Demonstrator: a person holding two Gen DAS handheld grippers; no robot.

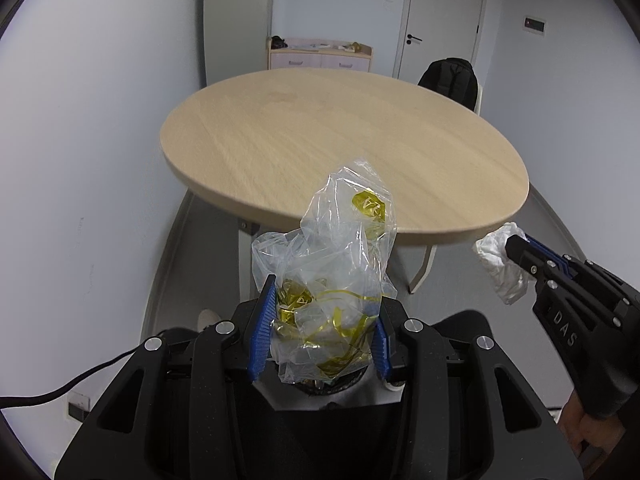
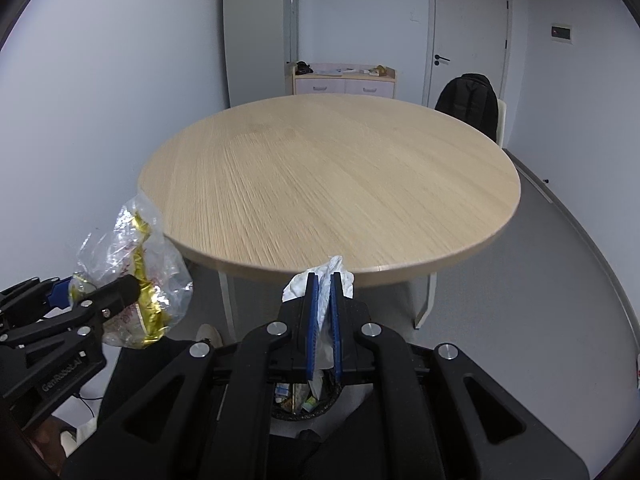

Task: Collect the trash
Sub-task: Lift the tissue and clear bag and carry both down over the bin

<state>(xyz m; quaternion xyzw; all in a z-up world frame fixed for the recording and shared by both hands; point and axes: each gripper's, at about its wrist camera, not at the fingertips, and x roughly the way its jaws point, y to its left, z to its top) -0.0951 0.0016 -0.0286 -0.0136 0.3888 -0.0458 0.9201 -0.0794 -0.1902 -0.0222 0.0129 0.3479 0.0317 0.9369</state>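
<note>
My left gripper [image 1: 324,320] is shut on a crumpled clear plastic bag with gold ribbon [image 1: 340,264], held in the air in front of the round wooden table [image 1: 340,140]. The bag also shows in the right wrist view [image 2: 132,280], with the left gripper [image 2: 96,292] around it. My right gripper [image 2: 324,312] is shut on a crumpled white tissue [image 2: 320,280]; the tissue also shows in the left wrist view [image 1: 500,264], at the right gripper's [image 1: 520,250] tips. A black mesh trash bin [image 2: 304,404] with litter sits below the right gripper.
The table [image 2: 328,184] stands on light legs over a grey floor. A chair with a black backpack [image 2: 468,100] stands at its far right. A low cabinet [image 2: 344,80] and a white door [image 2: 468,32] are at the back wall.
</note>
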